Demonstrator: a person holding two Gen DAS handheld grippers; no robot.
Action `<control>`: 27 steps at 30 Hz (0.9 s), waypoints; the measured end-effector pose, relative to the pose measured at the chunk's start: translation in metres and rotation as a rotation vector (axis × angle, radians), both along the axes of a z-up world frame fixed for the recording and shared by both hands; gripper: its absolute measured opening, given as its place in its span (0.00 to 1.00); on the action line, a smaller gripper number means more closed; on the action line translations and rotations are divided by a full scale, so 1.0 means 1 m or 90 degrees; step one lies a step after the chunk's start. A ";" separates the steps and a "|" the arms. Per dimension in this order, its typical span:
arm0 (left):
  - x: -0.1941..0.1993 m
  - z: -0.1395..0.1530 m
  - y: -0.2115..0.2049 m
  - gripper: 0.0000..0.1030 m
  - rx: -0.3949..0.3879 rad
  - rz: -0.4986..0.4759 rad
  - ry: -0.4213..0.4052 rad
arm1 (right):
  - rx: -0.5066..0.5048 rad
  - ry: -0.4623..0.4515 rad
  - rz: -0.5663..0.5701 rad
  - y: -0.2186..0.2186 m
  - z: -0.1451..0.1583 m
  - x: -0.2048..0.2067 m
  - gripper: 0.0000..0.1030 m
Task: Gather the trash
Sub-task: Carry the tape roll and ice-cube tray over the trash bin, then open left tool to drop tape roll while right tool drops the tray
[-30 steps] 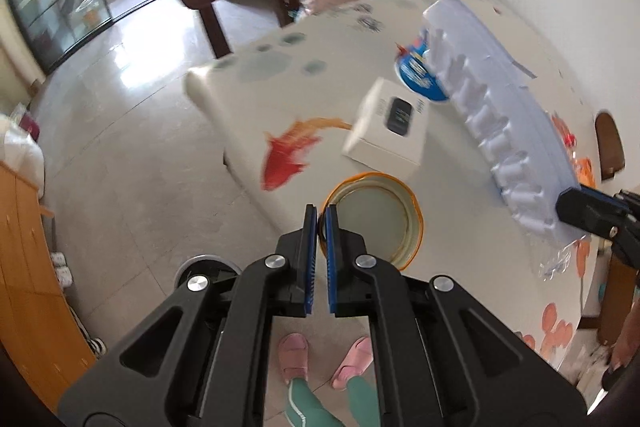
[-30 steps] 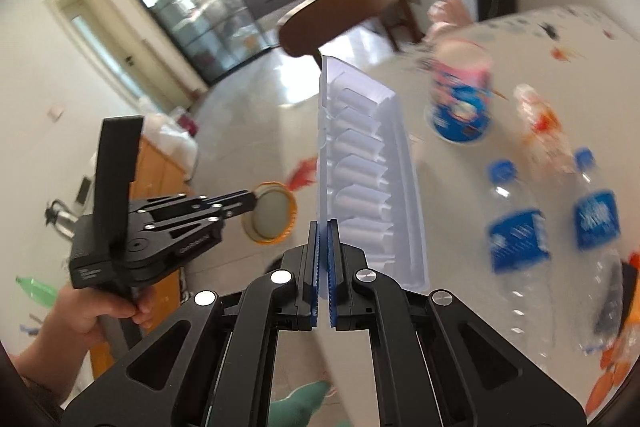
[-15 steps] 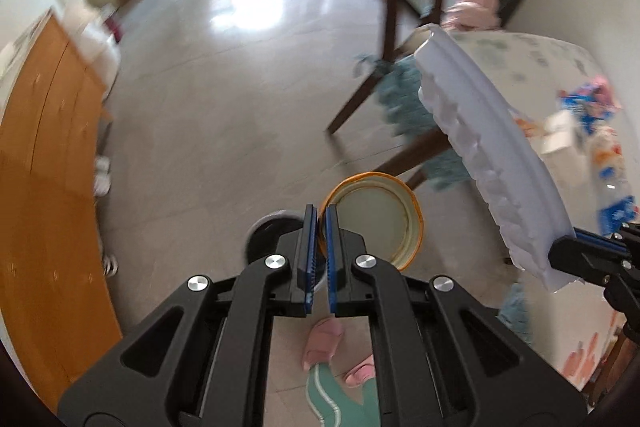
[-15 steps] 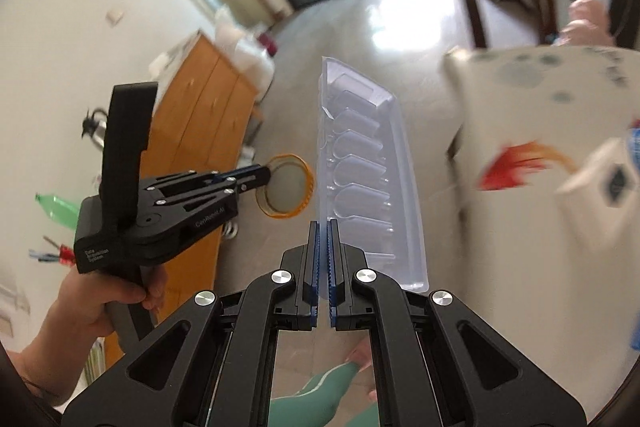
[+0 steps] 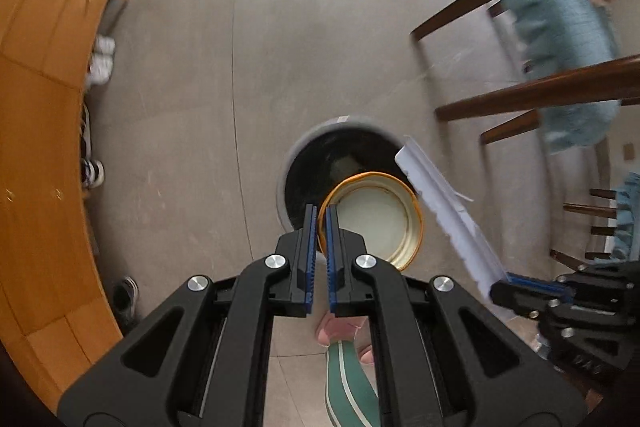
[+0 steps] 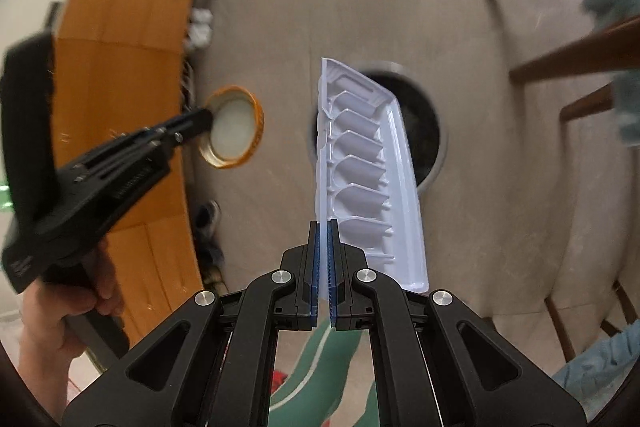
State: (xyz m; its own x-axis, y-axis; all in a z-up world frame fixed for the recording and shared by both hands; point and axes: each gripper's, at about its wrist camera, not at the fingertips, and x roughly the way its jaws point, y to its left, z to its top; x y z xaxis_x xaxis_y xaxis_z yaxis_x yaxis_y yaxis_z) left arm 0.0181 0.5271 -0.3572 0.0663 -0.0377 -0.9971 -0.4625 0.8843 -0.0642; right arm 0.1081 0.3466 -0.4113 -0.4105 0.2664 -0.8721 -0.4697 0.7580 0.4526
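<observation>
While both grippers hover above floor, left gripper [image 5: 321, 227] jaws clamped on rim of orange-edged round lid [image 5: 376, 217], held over round dark-lined trash bin [image 5: 316, 163]. Right gripper [image 6: 323, 245] jaws clamped on near end of white moulded plastic tray [image 6: 360, 163], tray's far end over bin. Wooden cabinet [image 5: 36, 107] left, chair legs [image 5: 520, 99] right.

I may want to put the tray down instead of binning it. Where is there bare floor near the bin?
Bare floor lies open between the wooden cabinet and the trash bin, and beyond the bin toward the window glare. It is crowded along the cabinet's foot, where shoes line up, and right of the bin, under the chair legs.
</observation>
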 end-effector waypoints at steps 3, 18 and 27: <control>0.004 -0.051 0.006 0.03 -0.009 0.000 0.019 | -0.023 0.024 -0.008 0.008 -0.056 -0.006 0.04; -0.007 -0.183 -0.009 0.37 -0.024 -0.016 0.096 | -0.040 0.067 -0.039 -0.002 -0.162 -0.004 0.37; -0.020 -0.085 -0.005 0.41 0.006 0.003 0.039 | 0.021 0.005 -0.034 -0.014 -0.062 -0.002 0.49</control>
State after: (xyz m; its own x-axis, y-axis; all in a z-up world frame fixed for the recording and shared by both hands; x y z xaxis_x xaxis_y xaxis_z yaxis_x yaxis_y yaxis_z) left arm -0.0017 0.5223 -0.4426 0.0047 -0.0288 -0.9996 -0.4693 0.8826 -0.0276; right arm 0.1058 0.3322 -0.4731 -0.4010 0.3171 -0.8595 -0.4250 0.7667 0.4811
